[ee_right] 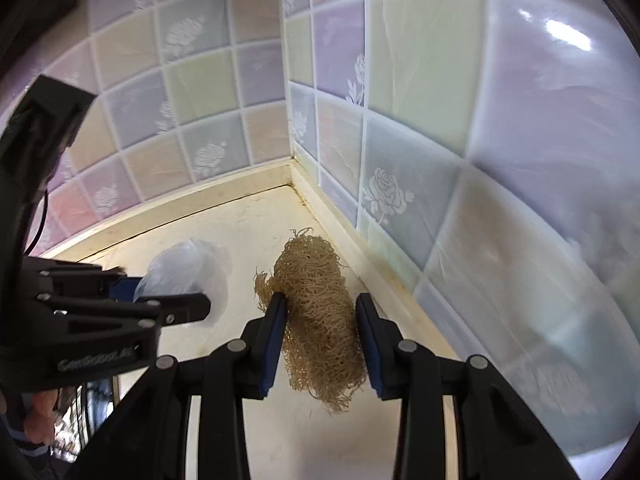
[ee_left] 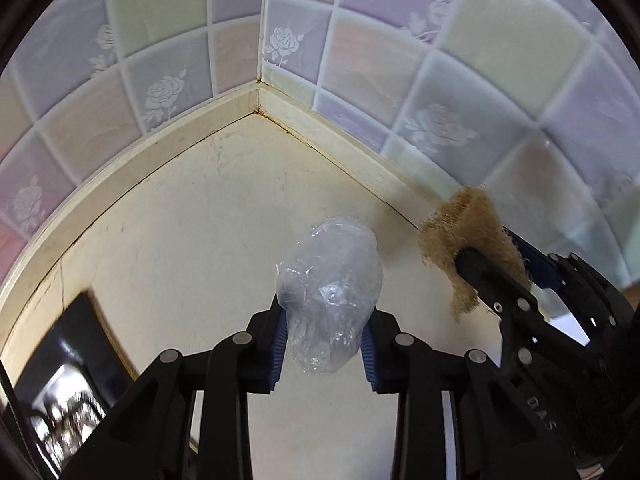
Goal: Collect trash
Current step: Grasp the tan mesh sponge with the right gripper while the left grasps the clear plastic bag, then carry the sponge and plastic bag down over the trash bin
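Trash: crumpled plastic bag [ee_left: 328,292] pinched in left hand-held gripper [ee_left: 325,344], loofah scrubber [ee_right: 316,316] clamped in right hand-held gripper [ee_right: 322,344] at 2 o'clock; both apparently lifted off surface [ee_left: 192,216] for binning.

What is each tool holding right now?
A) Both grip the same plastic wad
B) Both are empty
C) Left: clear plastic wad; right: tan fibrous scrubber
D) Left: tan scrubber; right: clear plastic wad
C: the left tool pinches the clear plastic wad, and the right tool pinches the tan fibrous scrubber.
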`<state>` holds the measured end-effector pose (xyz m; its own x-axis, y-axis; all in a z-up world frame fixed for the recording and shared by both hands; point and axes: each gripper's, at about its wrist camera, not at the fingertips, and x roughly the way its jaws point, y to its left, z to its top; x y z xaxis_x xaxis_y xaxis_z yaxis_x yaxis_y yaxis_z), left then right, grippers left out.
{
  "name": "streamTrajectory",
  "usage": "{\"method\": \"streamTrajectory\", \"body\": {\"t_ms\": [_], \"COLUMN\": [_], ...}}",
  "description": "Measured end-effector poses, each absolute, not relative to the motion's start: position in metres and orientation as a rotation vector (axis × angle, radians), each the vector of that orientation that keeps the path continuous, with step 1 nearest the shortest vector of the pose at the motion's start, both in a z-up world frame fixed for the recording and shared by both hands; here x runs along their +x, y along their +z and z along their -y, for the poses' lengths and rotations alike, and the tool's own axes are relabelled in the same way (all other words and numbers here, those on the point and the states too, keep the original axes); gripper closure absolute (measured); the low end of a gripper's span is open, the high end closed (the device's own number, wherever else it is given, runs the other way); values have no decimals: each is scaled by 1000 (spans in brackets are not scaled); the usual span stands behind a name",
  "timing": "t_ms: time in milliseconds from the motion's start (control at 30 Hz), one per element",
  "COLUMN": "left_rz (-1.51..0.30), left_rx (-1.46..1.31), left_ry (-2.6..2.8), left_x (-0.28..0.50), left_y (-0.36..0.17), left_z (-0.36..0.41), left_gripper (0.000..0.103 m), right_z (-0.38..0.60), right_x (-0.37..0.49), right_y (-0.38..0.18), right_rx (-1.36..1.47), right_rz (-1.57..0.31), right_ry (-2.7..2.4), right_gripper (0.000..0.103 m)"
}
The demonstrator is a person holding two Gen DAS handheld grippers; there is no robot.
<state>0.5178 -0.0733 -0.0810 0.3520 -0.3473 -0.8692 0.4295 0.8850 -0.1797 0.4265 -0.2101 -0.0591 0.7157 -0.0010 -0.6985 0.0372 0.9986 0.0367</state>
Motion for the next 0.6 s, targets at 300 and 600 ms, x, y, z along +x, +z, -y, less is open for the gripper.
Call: {"method": "streamTrajectory", "body": {"t_ms": [300,600], "left_rz": [-1061,-1014], "left_rx": [31,43], "left_ry": [-435,-332], "left_x": [381,218], "left_y": [-61,-66], "left_z": [50,56], "left_gripper": [73,73], "right_z": [207,214], "right_x": [317,168], "right_y": [-41,-46], "right_rx": [52,35], "right_rz": [-748,-725], "right_ry": [64,156], "right_gripper": [67,67]}}
